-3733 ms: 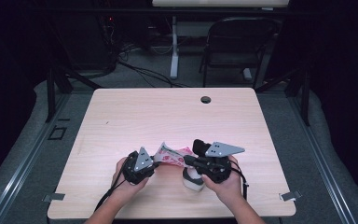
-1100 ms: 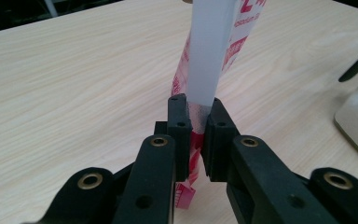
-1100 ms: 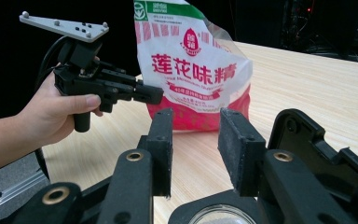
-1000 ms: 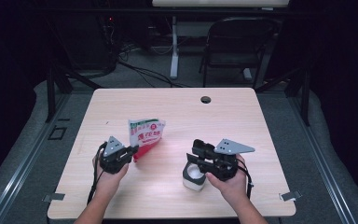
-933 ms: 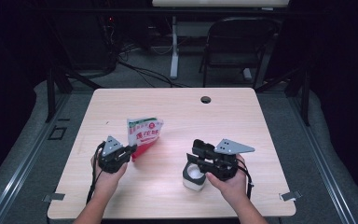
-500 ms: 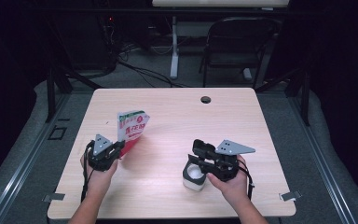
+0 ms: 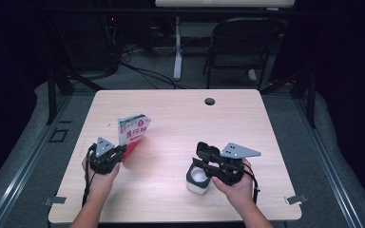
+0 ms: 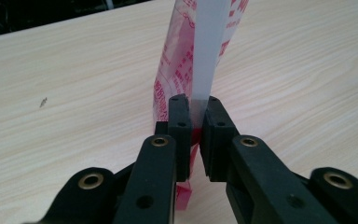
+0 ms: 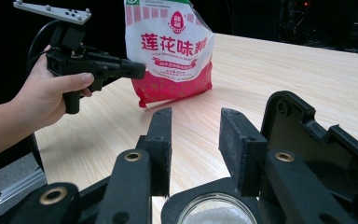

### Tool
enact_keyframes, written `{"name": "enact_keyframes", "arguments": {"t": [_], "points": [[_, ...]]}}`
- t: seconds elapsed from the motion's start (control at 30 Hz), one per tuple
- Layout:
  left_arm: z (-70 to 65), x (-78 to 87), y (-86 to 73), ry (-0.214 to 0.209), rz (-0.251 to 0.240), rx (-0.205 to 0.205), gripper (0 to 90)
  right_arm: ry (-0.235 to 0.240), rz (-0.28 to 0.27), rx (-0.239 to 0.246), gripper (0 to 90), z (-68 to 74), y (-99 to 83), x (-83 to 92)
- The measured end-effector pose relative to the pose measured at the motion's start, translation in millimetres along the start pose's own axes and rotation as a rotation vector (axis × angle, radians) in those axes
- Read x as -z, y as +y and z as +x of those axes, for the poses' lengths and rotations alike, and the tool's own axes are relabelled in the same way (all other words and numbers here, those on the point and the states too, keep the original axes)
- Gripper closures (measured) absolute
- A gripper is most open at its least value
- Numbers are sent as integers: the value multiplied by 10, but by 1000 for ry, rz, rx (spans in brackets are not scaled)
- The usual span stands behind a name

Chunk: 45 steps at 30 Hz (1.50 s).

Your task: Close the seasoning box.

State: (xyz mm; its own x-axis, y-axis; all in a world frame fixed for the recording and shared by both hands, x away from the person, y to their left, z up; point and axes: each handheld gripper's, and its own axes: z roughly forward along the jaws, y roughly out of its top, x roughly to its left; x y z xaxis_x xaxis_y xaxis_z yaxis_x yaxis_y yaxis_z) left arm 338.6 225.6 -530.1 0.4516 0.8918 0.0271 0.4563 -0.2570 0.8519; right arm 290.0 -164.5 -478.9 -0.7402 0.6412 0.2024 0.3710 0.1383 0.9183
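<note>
A red and white bag (image 7: 133, 130) stands upright on the left part of the table. My left gripper (image 7: 122, 149) holds its side edge low down. In the left gripper view the thin white seam of the bag (image 8: 205, 56) sits between the pads of my left gripper (image 8: 196, 116); these jaws have just been opening a little. My right gripper (image 7: 198, 166) rests over a white jar (image 7: 197, 183) at the front right. The jar's black collar (image 9: 214, 212) lies between these jaws near their base, and its flip lid (image 9: 307, 135) stands open. The bag (image 9: 172, 51) shows beyond.
The wooden table (image 7: 180, 118) has a round cable hole (image 7: 210, 101) near its far edge. A black chair (image 7: 242, 47) and a desk leg stand behind the table. A person's hands grip both tools near the front edge.
My left gripper has carried the bag leftward, away from the jar, and a little toward the front edge. The right gripper and the jar have not moved.
</note>
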Motion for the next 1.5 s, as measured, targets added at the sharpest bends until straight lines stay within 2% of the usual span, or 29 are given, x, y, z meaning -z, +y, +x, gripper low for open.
{"name": "enact_keyframes", "arguments": {"t": [0.17,0.6,0.77,0.83,1.03,1.5], "points": [[-6,-19,-17,-4,0,12,808,5,-3,-2,646,-1,-5,-5],[-51,-57,-15,-40,4,-2,667,1,-4,-9,644,-8,-10,-2],[-78,-74,-15,-43,-10,-4,570,5,-8,-12,644,-4,-14,-10],[-86,-75,-11,-56,-18,-9,529,3,-7,-12,644,-4,-14,-9],[-144,-103,-10,-78,-19,-34,435,1,-3,-11,643,-14,-12,2],[-395,-240,-42,-166,52,-117,418,3,0,-12,635,-13,-21,0]]}}
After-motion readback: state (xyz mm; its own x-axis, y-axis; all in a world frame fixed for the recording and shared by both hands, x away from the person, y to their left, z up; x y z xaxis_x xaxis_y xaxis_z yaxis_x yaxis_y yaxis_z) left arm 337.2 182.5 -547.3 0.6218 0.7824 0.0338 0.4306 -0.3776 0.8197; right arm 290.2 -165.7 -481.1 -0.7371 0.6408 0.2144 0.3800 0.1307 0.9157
